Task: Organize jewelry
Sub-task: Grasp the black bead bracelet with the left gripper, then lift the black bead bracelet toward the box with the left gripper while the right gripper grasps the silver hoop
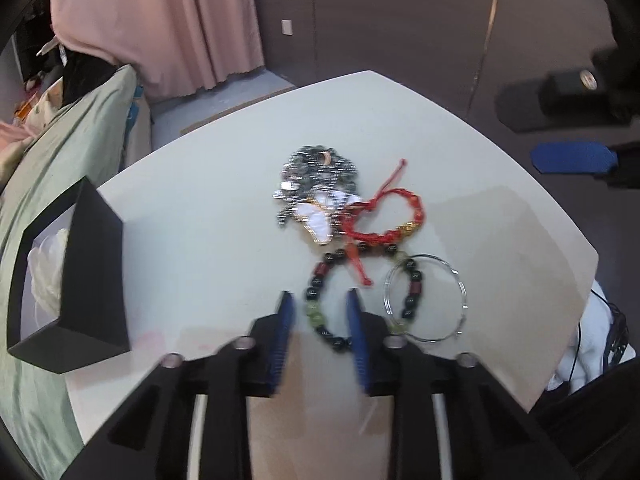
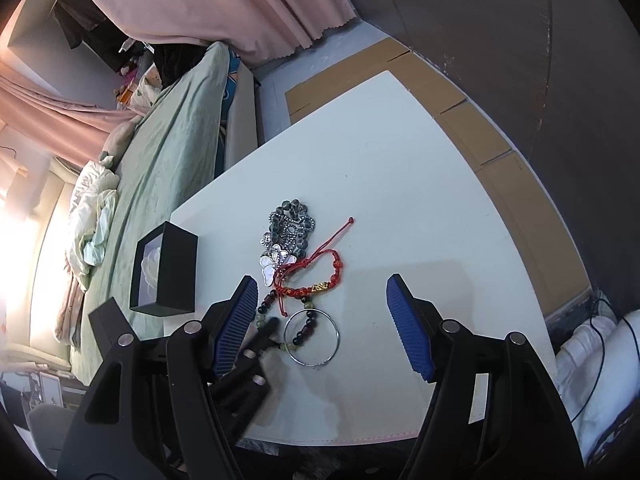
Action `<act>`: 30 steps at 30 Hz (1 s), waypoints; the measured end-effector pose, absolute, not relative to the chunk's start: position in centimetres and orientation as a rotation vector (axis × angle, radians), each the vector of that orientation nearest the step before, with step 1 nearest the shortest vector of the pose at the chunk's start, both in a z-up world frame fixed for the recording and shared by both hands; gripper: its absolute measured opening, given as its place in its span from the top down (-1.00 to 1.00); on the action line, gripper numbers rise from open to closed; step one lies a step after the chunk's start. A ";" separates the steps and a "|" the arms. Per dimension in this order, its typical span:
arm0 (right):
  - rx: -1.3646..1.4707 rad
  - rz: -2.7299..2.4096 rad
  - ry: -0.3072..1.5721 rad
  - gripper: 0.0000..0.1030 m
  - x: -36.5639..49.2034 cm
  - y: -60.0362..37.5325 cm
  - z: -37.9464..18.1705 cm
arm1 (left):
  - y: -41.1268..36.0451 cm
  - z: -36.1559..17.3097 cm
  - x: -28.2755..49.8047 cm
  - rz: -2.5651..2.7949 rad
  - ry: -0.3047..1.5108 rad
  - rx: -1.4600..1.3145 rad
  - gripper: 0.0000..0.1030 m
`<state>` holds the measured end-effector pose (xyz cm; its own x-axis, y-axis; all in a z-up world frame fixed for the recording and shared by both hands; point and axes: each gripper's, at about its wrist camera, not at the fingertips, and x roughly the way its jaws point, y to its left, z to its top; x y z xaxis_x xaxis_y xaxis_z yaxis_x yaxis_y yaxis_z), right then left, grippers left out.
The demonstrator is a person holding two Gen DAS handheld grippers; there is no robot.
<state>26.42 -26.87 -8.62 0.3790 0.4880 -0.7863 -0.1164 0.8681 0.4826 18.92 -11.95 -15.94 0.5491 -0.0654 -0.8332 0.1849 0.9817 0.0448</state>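
A heap of jewelry lies mid-table: a grey bead and chain cluster with a white shell pendant, a red cord bracelet, a dark bead bracelet and a thin silver bangle. My left gripper is open low over the table, its fingers straddling the near left arc of the dark bead bracelet. My right gripper is wide open above the jewelry, empty. The left gripper shows in the right wrist view.
An open black box with white lining stands at the table's left edge. A bed with a green cover lies beyond it. Pink curtains hang behind. Brown cardboard lines the floor on the right.
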 end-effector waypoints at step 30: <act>-0.079 0.514 1.253 -0.61 24.4 -17.7 -12.2 | -2.2 -6.0 14.7 -0.191 0.769 -0.209 0.90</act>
